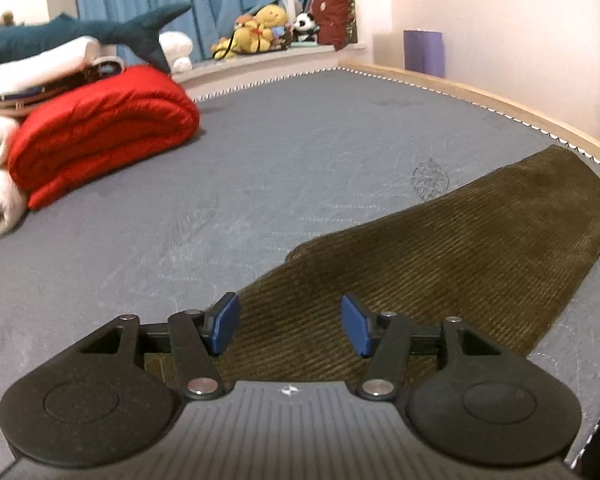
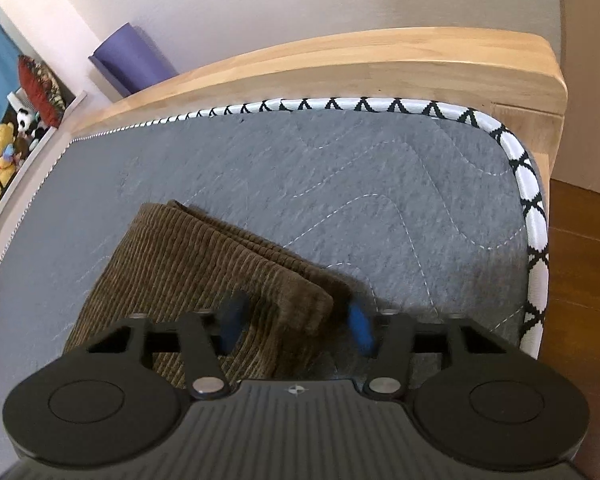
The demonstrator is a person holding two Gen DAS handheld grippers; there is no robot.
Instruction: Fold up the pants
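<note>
A grey quilted mattress with black-and-white diamond piping lay in a pale wooden bed frame against a whitish wall. The olive-brown corduroy pants lay flat on the mattress, laid double, their far end reaching almost to the piped edge by the frame.

The left wrist view alone showed a folded red quilted blanket on the mattress, well apart from the pants, with cream bedding and a dark teal plush shark piled behind it, and a blue curtain beyond. Soft toys on a window ledge and a purple rolled mat behind the frame appeared in both views. The right wrist view alone showed the rounded corner of the mattress, the brown wooden floor beyond it, and the layered hem end of the pants near that corner.

The left gripper hovered over the pants with its blue-padded jaws well apart and nothing between them. The right gripper was blurred; its jaws straddled the corner of the layered hem, but whether the pads pressed the cloth could not be told.
</note>
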